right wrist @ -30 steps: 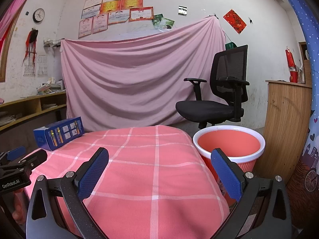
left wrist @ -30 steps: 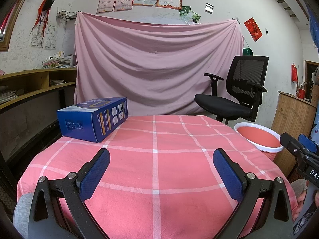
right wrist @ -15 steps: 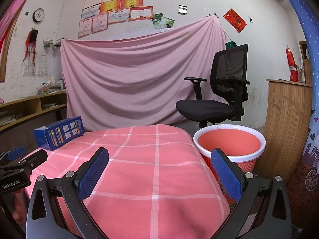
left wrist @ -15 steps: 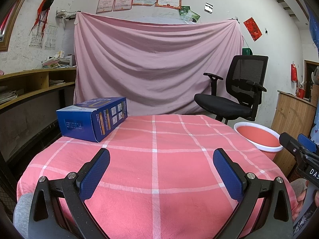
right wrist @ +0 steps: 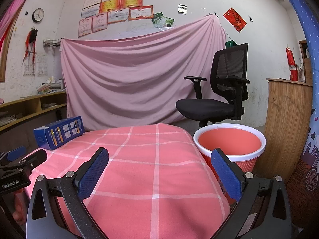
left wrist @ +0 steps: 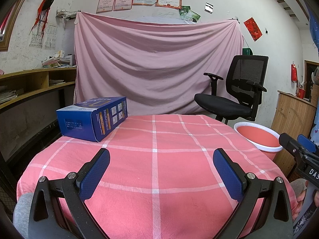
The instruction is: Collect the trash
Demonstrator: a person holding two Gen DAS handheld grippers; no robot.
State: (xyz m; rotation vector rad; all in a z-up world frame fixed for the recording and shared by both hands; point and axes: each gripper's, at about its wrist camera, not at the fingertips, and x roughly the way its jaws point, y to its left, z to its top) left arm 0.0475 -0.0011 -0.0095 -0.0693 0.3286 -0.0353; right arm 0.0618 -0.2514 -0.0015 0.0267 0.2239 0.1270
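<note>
A blue cardboard box (left wrist: 93, 117) lies at the far left of the table with the pink checked cloth (left wrist: 155, 159); the right wrist view shows the box (right wrist: 58, 132) too. A coral bin with a white rim (right wrist: 229, 145) stands on the floor beside the table's right edge, its rim (left wrist: 257, 136) also in the left wrist view. My left gripper (left wrist: 161, 162) hovers open over the near part of the cloth, well short of the box. My right gripper (right wrist: 159, 162) is open over the table's near right side, with nothing between its fingers.
A black office chair (left wrist: 235, 97) stands behind the bin, before a pink sheet (left wrist: 155, 67) hung on the wall. Wooden shelves (left wrist: 30, 87) run along the left. A wooden cabinet (right wrist: 287, 123) stands at the right. A grey sleeve (left wrist: 22, 213) shows at the lower left.
</note>
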